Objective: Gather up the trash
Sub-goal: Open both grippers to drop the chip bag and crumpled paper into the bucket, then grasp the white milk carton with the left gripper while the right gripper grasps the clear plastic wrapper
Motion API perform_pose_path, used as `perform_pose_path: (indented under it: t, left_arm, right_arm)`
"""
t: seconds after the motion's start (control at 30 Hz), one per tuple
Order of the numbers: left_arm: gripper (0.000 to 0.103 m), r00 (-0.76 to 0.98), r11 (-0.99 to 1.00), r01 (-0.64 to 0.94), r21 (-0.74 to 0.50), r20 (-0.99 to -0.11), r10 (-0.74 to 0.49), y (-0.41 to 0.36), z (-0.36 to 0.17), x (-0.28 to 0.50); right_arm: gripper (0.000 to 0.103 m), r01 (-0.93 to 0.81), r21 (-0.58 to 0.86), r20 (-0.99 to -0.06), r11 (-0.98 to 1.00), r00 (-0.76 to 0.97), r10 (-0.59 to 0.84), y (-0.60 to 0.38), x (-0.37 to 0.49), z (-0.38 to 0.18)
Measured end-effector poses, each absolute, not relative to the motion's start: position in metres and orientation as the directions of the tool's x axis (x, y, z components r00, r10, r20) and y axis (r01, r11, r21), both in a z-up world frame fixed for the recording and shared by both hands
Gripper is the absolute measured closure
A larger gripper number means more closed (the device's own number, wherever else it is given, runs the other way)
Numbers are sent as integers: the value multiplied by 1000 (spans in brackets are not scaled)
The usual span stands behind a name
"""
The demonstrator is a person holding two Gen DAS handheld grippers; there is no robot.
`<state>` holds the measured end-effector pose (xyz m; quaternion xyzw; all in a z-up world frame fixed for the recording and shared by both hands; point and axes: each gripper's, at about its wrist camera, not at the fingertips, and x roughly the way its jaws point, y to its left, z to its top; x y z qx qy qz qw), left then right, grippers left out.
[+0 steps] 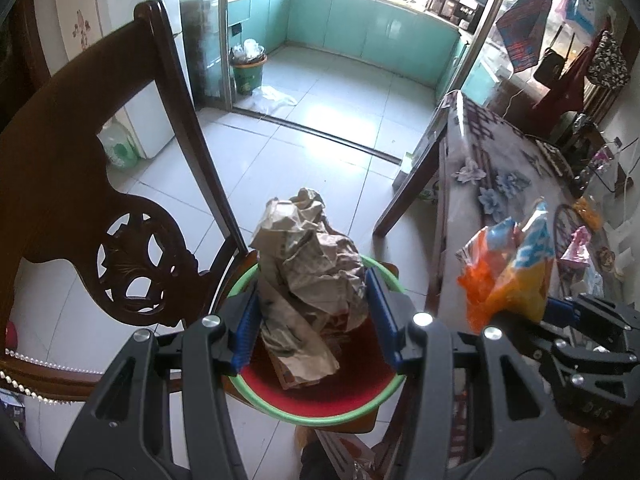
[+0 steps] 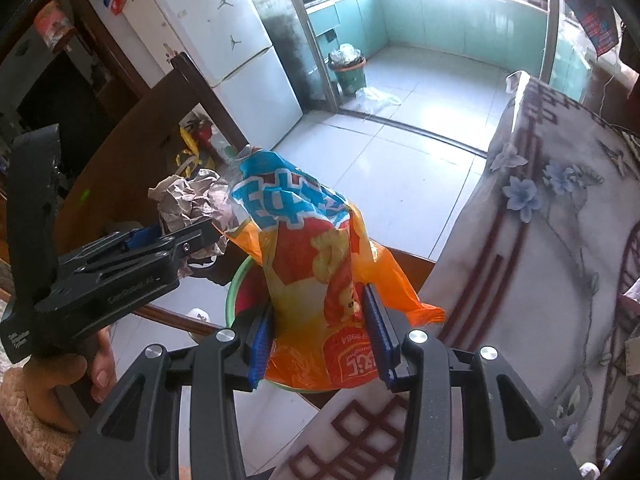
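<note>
While both grippers are pointed steeply down, a piece of trash is clamped in each. Crumpled brown paper (image 1: 310,280) is pinched between the blue pads (image 1: 382,312) of the left gripper (image 1: 312,320), whose jaws are partly closed on it. From the left wrist, the paper is seen over a basin (image 1: 320,414) with a green rim and a red inside, and its lower end appears to reach down into the basin; whether it touches the bottom cannot be told. The basin is set on a dark wooden chair (image 1: 80,184) with a carved back.

An orange and blue snack bag (image 2: 316,280) is gripped by the right gripper (image 2: 320,340), its jaws likewise partly closed, with the bag squeezed between the pads. From the right wrist, the bag is seen above the same basin (image 2: 236,292), just beside the paper (image 2: 192,204) held in the left gripper (image 2: 192,236).

A hand (image 2: 86,364) in a fuzzy sleeve is wrapped around the left gripper's handle. To the right, a table covered with a flowered cloth (image 2: 540,248) is seen, and beyond it a tiled floor (image 1: 320,120) leading to a kitchen with teal cabinets.
</note>
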<state>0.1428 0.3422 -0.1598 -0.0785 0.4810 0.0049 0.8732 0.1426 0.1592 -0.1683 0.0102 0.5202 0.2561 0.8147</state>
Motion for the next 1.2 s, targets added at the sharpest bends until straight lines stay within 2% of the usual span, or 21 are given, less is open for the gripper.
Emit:
perform_pose_path:
  t: [0.57,0.6,0.67,0.7,0.77,1.2]
  left_arm:
    - [55,496,988,-89,-129,-865,-68,344,-178,163]
    - [55,495,988,-90,-129,-866,-68,344,-179,163]
    - [42,496,987,-108,-122,-866,-53,346,-179,163]
    - [40,496,985,-114,-128,-867,-55,348,-180,163]
    - [31,498,983,-127,-136,-865,-55,350,-179,162]
    - [31,539,983,-97,-154,-839,-78,340,-158,143]
  right_arm:
    - [62,-412,284,-858,866,295,422,171,158,-183]
    - [60,-412,288,-857,864,292,425,171,158,-184]
    - [58,-408,294,-854,864,294,430,171,159,-185]
    - [46,-399,301,-851,866,297,433,169,160,-185]
    - [35,-372,315,-839,874,321,439,163,160,-183]
    - [36,-358,265,-815,895,413,406,137,139,-147]
